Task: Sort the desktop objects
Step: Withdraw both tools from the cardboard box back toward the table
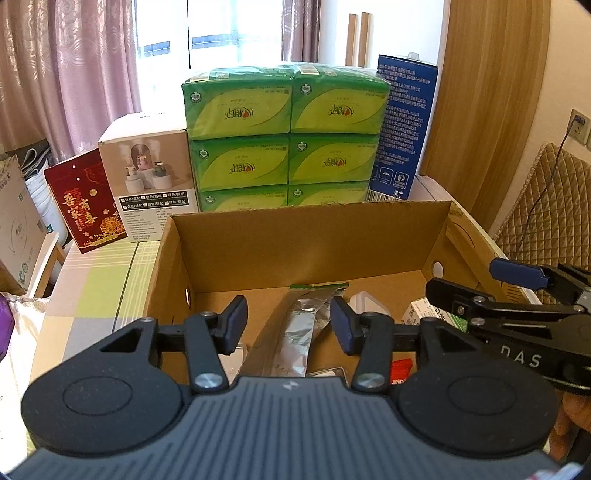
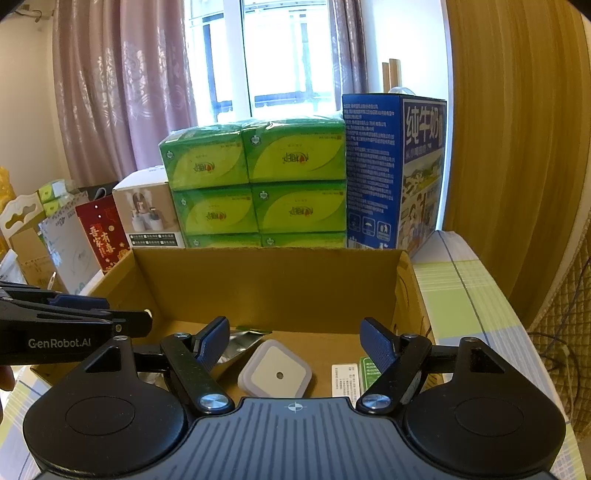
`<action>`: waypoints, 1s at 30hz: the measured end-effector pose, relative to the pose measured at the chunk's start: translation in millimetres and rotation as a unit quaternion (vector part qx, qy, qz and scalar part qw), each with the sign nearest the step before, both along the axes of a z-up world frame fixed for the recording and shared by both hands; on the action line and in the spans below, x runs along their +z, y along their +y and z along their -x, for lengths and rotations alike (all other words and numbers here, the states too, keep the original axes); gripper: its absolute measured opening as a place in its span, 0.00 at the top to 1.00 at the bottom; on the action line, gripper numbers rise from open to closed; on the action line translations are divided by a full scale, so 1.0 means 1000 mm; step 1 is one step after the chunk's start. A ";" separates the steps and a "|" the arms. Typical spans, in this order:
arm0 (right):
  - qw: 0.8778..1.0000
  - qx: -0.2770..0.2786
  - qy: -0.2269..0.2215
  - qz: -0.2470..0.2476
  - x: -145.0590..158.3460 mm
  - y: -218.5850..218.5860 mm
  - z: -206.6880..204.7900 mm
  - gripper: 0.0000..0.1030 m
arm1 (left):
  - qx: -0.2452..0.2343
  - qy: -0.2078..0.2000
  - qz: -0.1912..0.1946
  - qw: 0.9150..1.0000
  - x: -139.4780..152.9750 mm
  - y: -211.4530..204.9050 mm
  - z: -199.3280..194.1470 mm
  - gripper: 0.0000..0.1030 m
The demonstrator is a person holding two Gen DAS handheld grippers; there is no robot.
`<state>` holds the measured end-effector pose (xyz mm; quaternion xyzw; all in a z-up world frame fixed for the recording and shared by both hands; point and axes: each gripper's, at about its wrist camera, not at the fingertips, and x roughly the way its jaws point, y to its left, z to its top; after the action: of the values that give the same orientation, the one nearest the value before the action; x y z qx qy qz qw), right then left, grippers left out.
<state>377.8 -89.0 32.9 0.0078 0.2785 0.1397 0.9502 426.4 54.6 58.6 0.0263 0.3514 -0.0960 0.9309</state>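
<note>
Hovering over the cardboard box [image 1: 306,240], both jaws spread empty; only the right wrist view shows the white square device [image 2: 275,373]

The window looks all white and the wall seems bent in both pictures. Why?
Left wrist view: the window is blown out by daylight, and the fisheye bows the wooden panel at the edge. Right wrist view: the same glare at the window, the wooden panel curves more, and the cardboard box stays sharp.
</note>
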 end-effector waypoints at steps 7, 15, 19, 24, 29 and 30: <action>1.000 -0.007 -0.003 -0.003 0.009 -0.006 0.005 0.23 | 0.000 -0.008 -0.007 1.000 0.007 -0.002 0.007 0.38; 1.000 -0.009 -0.005 -0.001 0.020 -0.010 0.016 0.10 | 0.005 -0.009 -0.010 1.000 0.009 -0.001 0.027 0.23; 1.000 -0.006 -0.008 0.004 0.023 -0.012 0.026 0.03 | 0.010 -0.010 -0.013 1.000 0.010 0.003 0.040 0.16; 1.000 -0.007 -0.005 0.003 0.025 -0.018 0.038 0.02 | 0.021 -0.021 -0.020 0.999 0.014 0.008 0.055 0.05; 1.000 -0.010 0.000 0.006 0.023 -0.026 0.050 0.02 | 0.027 -0.026 -0.023 0.999 0.019 0.014 0.069 0.02; 1.000 -0.010 0.002 0.006 0.022 -0.027 0.052 0.02 | 0.027 -0.027 -0.024 0.999 0.019 0.014 0.072 0.02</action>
<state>325.4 -116.1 55.3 0.0055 0.2808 0.1282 0.9511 354.6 68.7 78.0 0.0420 0.3290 -0.0614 0.9414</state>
